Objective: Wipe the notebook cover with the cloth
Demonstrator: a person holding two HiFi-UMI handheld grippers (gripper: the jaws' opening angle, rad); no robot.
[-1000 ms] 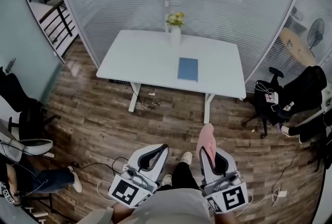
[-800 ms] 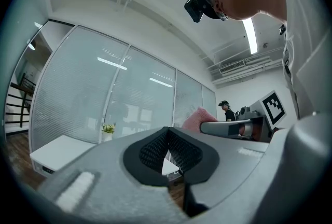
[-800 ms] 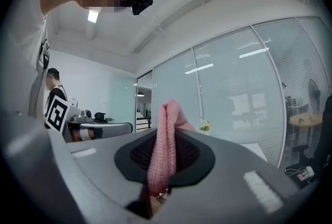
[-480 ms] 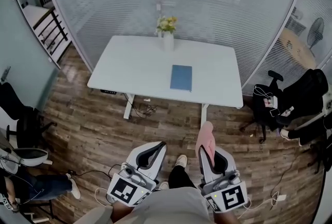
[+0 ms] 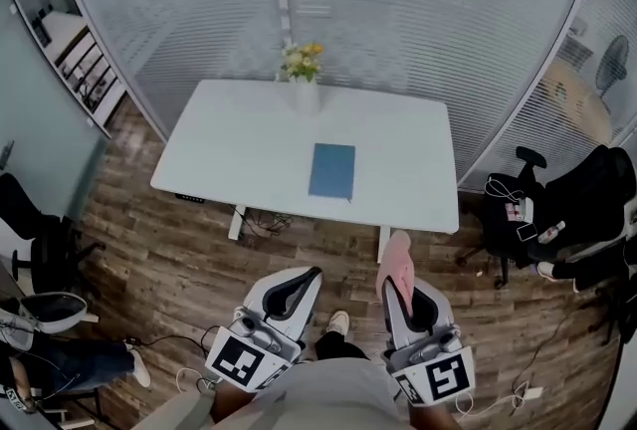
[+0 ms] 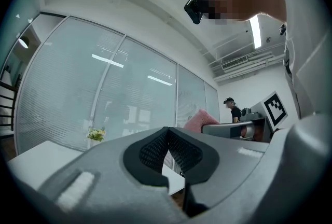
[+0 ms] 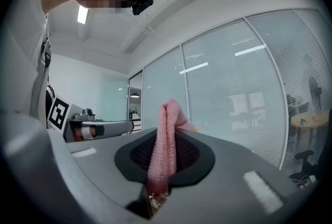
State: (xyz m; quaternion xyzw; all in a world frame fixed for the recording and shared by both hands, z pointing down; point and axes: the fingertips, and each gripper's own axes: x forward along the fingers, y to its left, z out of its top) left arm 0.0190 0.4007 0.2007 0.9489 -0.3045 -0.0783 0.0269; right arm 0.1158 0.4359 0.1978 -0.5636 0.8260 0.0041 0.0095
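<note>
The desk point(image 5: 229, 149) sits closer in the head view than a second ago, so this is still the walk-up and no wiping has started. The blue notebook point(image 5: 331, 170) lies near the desk's near edge. The right gripper point(image 5: 398, 281) pinches the pink cloth point(image 5: 396, 262), and the left gripper point(image 5: 299, 281) is pressed together, empty. At the far edge, a white vase point(image 5: 305, 97) holds flowers point(image 5: 301, 60).

cloth point(image 7: 168, 114): lower end hidden between the closed jaws of right gripper point(image 7: 170, 140) | notebook point(image 5: 332, 170): centre frame; cover detail too small to tell | table point(image 6: 31, 161): lower left; mostly masked by left gripper point(image 6: 167, 135) body | seated person point(image 5: 80, 363): cut off by lower-left edge | flowers point(image 5: 302, 60): kind too small to tell
</note>
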